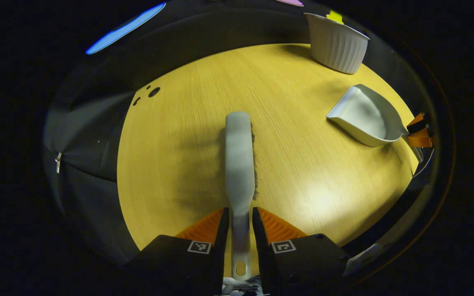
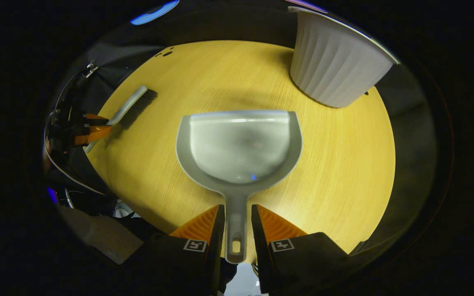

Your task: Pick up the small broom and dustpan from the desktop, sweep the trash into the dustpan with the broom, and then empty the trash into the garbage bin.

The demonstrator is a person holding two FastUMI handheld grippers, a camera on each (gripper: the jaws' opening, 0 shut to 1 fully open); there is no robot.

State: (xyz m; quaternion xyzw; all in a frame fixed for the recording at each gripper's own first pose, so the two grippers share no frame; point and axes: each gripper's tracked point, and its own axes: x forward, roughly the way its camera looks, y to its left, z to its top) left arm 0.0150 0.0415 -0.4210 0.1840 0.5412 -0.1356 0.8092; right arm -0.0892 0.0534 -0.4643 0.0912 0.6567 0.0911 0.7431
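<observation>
Already gripped: broom and dustpan by their handles

Left gripper (image 1: 240, 230) — fingers closed on the broom (image 1: 239, 160) handle, near its hanging-hole end; head points away over the desktop (image 1: 171, 164). Right gripper (image 2: 237, 230) likewise clamped on the dustpan (image 2: 239, 144) handle, pan tilted lip-forward, no trash visible inside. Garbage bin (image 2: 335, 61) stands just beyond the pan. Both tools look like light, stiff, smooth plastic — likely to twist in a narrow pinch, so a hold close to the head should steady them. Bristles soft, flex under pressure.
</observation>
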